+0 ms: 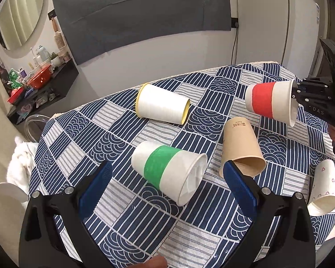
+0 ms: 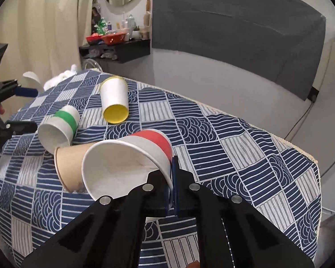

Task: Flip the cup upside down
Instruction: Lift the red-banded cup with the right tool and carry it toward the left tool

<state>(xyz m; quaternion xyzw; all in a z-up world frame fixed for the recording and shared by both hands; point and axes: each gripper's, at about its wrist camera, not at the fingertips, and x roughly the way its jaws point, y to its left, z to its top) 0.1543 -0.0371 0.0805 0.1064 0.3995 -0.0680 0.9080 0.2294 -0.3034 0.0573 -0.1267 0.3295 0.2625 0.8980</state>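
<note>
My right gripper (image 2: 171, 183) is shut on the rim of a white cup with a red band (image 2: 131, 158) and holds it on its side above the cloth; it also shows in the left wrist view (image 1: 270, 100). My left gripper (image 1: 167, 178) is open, its blue pads either side of a white cup with a green band (image 1: 167, 169) that lies on its side, mouth toward me. A tan cup (image 1: 241, 143) lies by the right pad. A white cup with a yellow rim (image 1: 160, 107) lies farther back.
The table carries a blue and white patterned cloth (image 1: 127, 218). A white cup with pink hearts (image 1: 323, 187) lies at the right edge. A shelf with red bowls (image 1: 33, 82) stands far left. A grey panel (image 1: 140, 15) hangs on the wall behind.
</note>
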